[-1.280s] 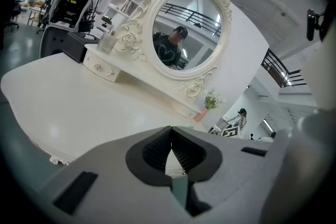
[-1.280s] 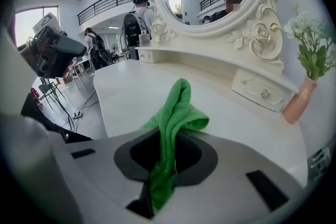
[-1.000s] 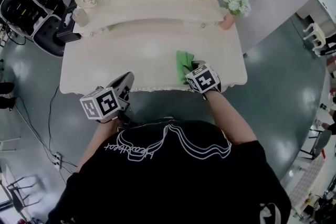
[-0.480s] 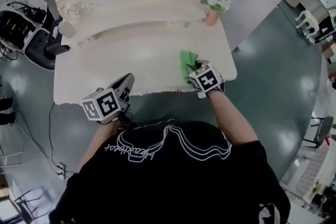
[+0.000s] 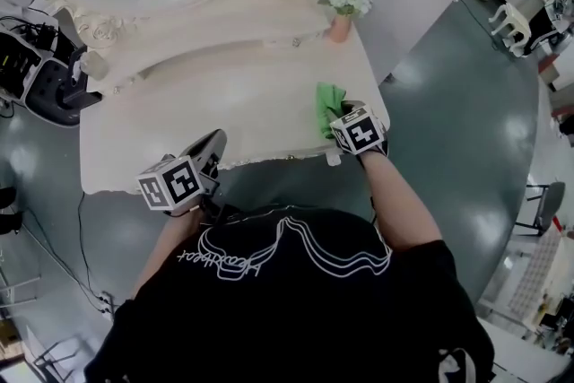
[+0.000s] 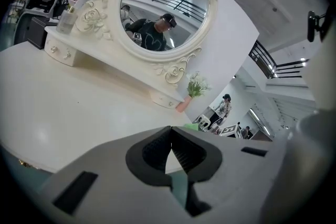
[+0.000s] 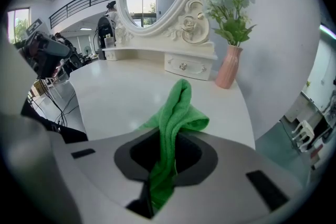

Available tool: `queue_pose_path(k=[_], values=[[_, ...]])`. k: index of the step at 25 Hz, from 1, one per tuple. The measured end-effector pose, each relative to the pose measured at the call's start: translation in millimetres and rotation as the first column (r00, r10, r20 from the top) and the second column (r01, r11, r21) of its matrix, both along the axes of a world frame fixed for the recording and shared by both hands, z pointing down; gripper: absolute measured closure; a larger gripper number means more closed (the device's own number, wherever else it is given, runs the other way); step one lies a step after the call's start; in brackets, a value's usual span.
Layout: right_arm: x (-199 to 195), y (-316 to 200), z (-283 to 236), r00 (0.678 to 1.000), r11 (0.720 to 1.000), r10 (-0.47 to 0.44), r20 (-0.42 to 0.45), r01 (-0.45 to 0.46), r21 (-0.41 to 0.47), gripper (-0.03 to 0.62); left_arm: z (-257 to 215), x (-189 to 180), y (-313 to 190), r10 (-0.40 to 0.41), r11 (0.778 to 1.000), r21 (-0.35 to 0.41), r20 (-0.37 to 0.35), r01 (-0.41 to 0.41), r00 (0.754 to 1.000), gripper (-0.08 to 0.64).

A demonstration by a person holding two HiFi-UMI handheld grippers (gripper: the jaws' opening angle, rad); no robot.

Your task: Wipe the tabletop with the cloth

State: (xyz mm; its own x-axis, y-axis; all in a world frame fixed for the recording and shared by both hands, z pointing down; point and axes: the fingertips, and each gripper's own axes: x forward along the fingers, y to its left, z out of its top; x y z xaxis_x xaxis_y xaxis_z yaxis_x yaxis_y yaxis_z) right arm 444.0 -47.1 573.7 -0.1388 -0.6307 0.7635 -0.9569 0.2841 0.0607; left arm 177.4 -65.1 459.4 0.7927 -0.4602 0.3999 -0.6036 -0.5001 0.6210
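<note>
Green cloth point(image 7: 173, 128), bunched, folded, clamped in right gripper point(image 7: 167, 162)

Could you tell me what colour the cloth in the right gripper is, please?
Bright green; the cloth shows best in the right gripper view.

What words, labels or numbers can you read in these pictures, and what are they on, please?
"Heartbeat" (probably; cursive, upside down in the head view): on the person's black shirt.
Left gripper and right gripper: square marker patterns only, no letters.
Nothing else is readable.
</note>
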Motion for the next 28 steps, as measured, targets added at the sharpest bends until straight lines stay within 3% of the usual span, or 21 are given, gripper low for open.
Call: queue_pose_path(k=[20,28], values=[[113,34,1,0.976,0.977,0.211,-0.047,-0.211,0.007,0.537,12,41,-10,0.067,0.997,-0.028,0.003,-0.067,0.998,0.555],[147,53,1,0.944,0.944,0.33,-0.023,-0.33,0.014,0.537,13,45,-13,0.098,0.995,-0.034,0.014,-0.098,0.995,0.555]])
